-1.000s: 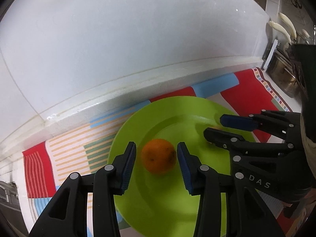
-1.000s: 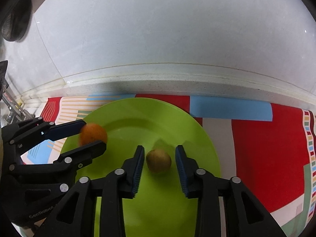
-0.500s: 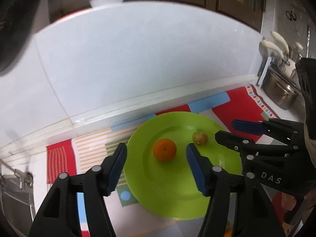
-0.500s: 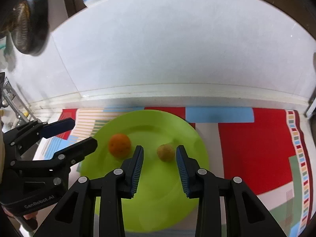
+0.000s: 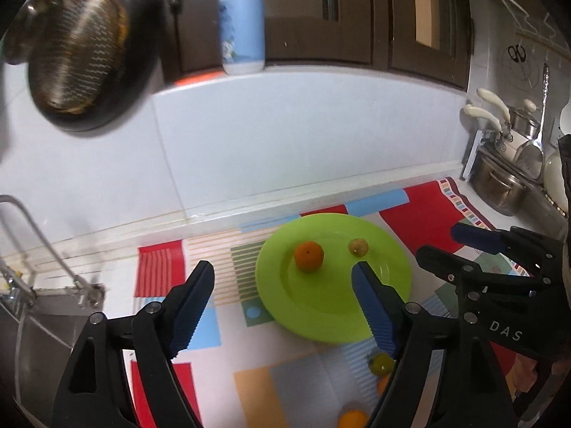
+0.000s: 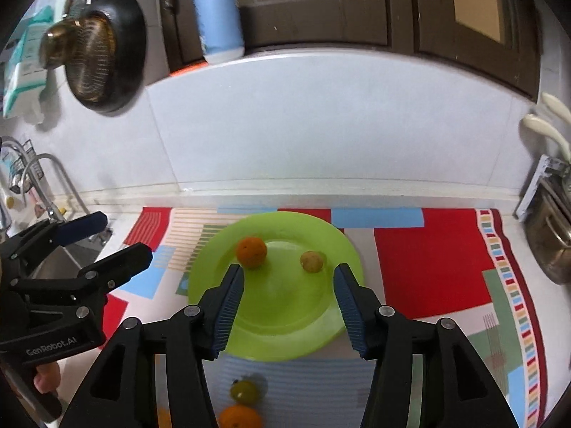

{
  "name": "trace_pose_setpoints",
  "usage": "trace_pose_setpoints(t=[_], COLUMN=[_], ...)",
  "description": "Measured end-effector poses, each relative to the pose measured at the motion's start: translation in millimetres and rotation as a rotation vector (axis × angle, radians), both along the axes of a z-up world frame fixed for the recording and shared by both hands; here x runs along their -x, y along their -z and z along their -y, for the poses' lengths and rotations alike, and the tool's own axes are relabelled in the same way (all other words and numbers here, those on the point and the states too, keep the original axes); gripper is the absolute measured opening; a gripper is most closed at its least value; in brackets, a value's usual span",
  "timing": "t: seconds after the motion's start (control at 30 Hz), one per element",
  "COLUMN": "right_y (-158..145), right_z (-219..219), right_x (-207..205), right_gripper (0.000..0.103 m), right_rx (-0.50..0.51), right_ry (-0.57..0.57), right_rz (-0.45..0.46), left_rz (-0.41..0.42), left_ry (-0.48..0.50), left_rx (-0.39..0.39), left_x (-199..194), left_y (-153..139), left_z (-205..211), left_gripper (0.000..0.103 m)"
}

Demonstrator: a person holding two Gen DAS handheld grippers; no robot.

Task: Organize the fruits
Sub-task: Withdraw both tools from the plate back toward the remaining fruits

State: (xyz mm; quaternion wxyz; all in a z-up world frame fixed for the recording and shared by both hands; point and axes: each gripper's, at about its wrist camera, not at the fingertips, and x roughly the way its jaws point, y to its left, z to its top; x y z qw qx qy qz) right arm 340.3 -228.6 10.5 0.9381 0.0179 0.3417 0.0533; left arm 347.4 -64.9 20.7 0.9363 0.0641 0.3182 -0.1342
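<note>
Both grippers hanging above worktop, fingers spread wide, gripping nothing.
Orange [image 6: 251, 252] and small brownish fruit [image 6: 312, 261] sitting apart on far half of green plate [image 6: 285, 339], leaving near half free.
Three more fruits [image 6: 244, 392] waiting on mat near plate.

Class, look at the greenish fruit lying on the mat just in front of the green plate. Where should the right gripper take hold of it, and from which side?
Grip the greenish fruit across its widest middle, coming down from above with the open right gripper. It is round, so the fingers should straddle its sides. An orange fruit lies just nearer, so a low approach looks crowded.
</note>
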Motion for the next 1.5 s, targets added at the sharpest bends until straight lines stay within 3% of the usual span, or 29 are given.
trace_pose_setpoints(t=[0.07,0.3,1.0,1.5], right_y=[-4,-12,-23,20], right_z=[-2,-13,-57,-84], right_x=[13,52,154,171], right_gripper=[0.061,0.068,0.069,0.068], right_rx=[-0.004,0.005,0.062,0.101], right_ry=[0.003,0.024,0.003,-0.072], right_rz=[0.014,0.034,0.161,0.071], left_rz=[0.012,0.027,0.106,0.077], left_ry=[-0.001,-0.005,-0.061,-0.037], left_rx=[-0.004,0.030,0.013,0.009], left_x=[10,48,149,173], left_y=[-3,-14,-12,31], left_z=[-3,-21,-68,-80], left_gripper=[0.084,0.087,0.091,0.088])
